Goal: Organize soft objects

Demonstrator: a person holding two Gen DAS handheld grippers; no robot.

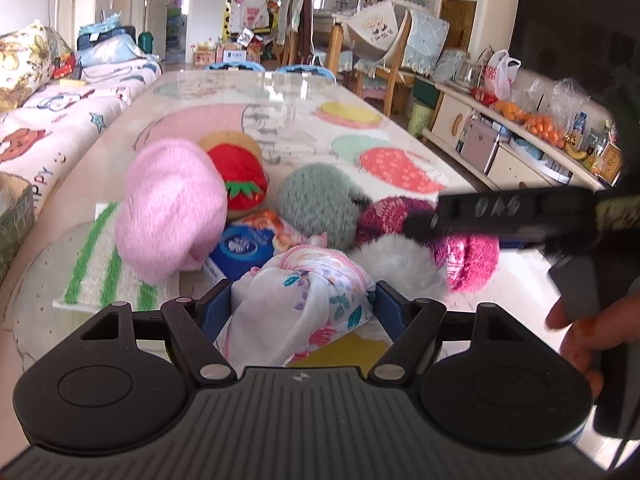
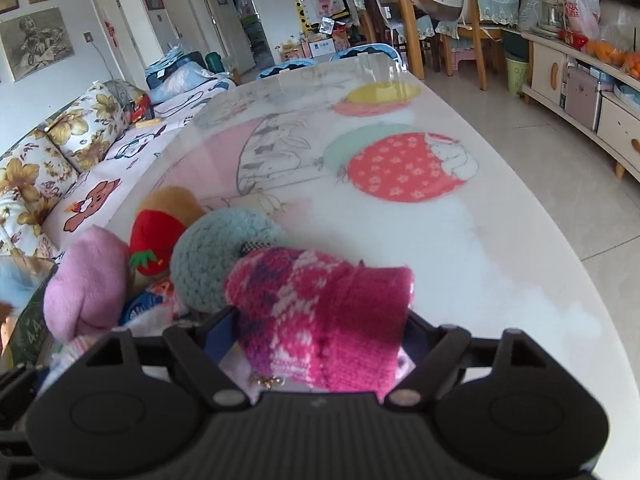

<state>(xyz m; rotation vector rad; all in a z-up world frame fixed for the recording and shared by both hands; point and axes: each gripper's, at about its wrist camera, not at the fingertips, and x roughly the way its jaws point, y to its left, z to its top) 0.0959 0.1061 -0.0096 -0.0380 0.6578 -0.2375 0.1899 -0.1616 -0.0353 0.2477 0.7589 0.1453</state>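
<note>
**A:** How is the left gripper (image 1: 304,304) sitting?

**B:** It points forward and down toward the table (image 1: 304,92). The floral cloth bundle (image 1: 308,292) fills the space between its blue fingers (image 1: 218,300), and both pads seem to touch the cloth's sides, so I read it as gripping the bundle with the jaws set wide.

**A:** What lies beyond those fingers?

**B:** Just ahead to the left is a blue tissue pack (image 1: 242,246). Further left is the pink plush roll (image 1: 172,208), resting on a green-striped towel (image 1: 108,268). Behind it sits the strawberry plush (image 1: 240,176), and straight ahead the grey-green knit ball (image 1: 320,204). A white fluffy piece (image 1: 400,264) is just right of the bundle.

**A:** And the right gripper (image 2: 320,332)?

**B:** From the left wrist view it comes in from the right as a dark bar (image 1: 512,216), tilted down over the pile, with the person's hand (image 1: 576,336) on its grip. In its own view the magenta knit item (image 2: 320,312) lies between the jaws. Whether the pads press on it I cannot tell; the knit covers them.

**A:** Where is that knit relative to the rest?

**B:** It touches the grey-green ball just ahead-left of the right gripper's fingers, with bare table ahead and to the right.
</note>
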